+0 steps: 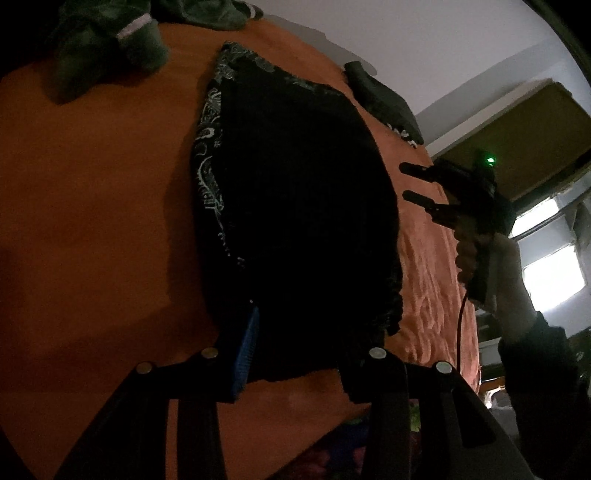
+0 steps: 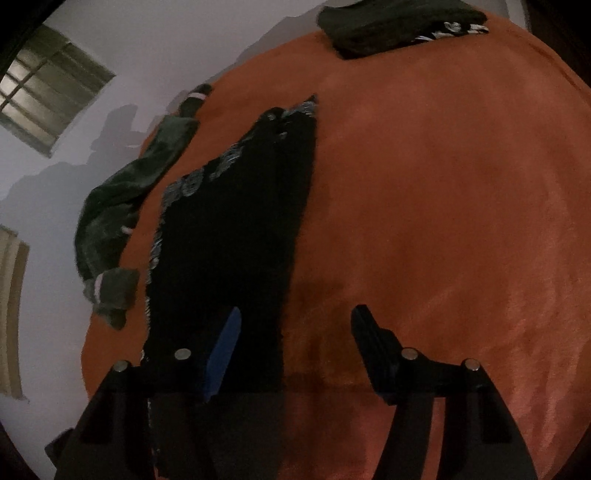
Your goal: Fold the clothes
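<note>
A black garment with white paisley print (image 1: 295, 206) lies folded on the orange bedspread (image 1: 92, 206). My left gripper (image 1: 314, 332) is open, its fingers on either side of the garment's near edge, not closed on it. My right gripper (image 1: 406, 182) shows in the left wrist view, open, hovering at the garment's right side above the bedspread. In the right wrist view the same garment (image 2: 236, 229) lies to the left, and the right gripper (image 2: 295, 325) is open and empty over the garment's right edge and the bedspread (image 2: 443, 221).
A crumpled dark green garment (image 1: 107, 48) lies at the bed's far left (image 2: 122, 221). A folded dark garment (image 1: 384, 99) sits at the far edge (image 2: 399, 26). Wall and windows lie beyond the bed.
</note>
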Tool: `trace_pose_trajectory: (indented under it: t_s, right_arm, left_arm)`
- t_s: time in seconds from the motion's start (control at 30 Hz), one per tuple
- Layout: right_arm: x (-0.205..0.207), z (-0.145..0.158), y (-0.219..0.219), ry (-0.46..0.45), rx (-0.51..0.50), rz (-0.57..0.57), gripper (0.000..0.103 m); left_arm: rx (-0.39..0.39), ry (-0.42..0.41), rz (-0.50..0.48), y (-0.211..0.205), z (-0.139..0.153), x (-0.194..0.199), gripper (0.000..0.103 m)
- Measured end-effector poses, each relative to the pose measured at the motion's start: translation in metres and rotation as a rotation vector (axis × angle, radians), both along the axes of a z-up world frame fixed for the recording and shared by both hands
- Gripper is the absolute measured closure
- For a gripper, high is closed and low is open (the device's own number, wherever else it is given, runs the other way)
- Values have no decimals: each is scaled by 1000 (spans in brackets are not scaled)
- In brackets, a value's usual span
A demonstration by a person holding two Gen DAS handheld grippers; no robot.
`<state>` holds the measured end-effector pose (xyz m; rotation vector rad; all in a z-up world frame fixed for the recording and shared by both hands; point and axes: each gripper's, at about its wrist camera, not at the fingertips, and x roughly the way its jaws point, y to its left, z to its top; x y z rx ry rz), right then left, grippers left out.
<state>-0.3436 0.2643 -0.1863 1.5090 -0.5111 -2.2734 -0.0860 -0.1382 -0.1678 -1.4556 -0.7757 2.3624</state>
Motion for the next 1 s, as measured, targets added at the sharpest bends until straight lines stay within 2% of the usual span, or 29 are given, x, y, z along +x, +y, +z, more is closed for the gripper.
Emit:
trace_pose_trajectory:
  t_s: [0.03, 0.07, 0.17, 0.3, 0.43, 0.57, 0.67, 0.77, 0.87, 0.97, 1.0]
  right_arm:
    - [2, 0, -5, 4, -1, 16, 44]
    - [6, 0, -11, 9, -2, 31, 48]
    - [20, -6, -24, -5, -6, 62, 58]
    - [53, -16, -20, -21, -27, 61, 58]
    - [83, -25, -21, -57, -25, 115, 58]
    - [110, -21, -24, -71, -17, 108, 58]
    - [135, -6, -26, -46, -31, 98, 58]
    - [159, -7, -28, -81, -99, 71, 58]
    - [173, -23, -38, -142, -139, 69, 58]
    - [175, -30, -43, -121, -109, 78, 62]
    - [175, -31, -42, -114, -110, 73, 66]
  left_arm:
    - [2, -11, 5, 0, -3, -1, 66]
    - [-4, -19, 13, 0, -5, -1, 75]
    - [-20, -36, 28, -2, -8, -2, 83]
    - [-20, -41, 28, -5, -10, 2, 83]
    - [3, -47, 32, -8, -13, 2, 83]
    - [49, -63, 34, -11, -13, -1, 83]
    - [64, -68, 21, -9, -11, -5, 83]
    - [63, -70, 15, -8, -10, -6, 83]
    - [67, -75, 14, -7, -11, -4, 83]
    - [72, -85, 21, -2, -14, -7, 83]
    - [75, -85, 22, 1, -16, -9, 83]
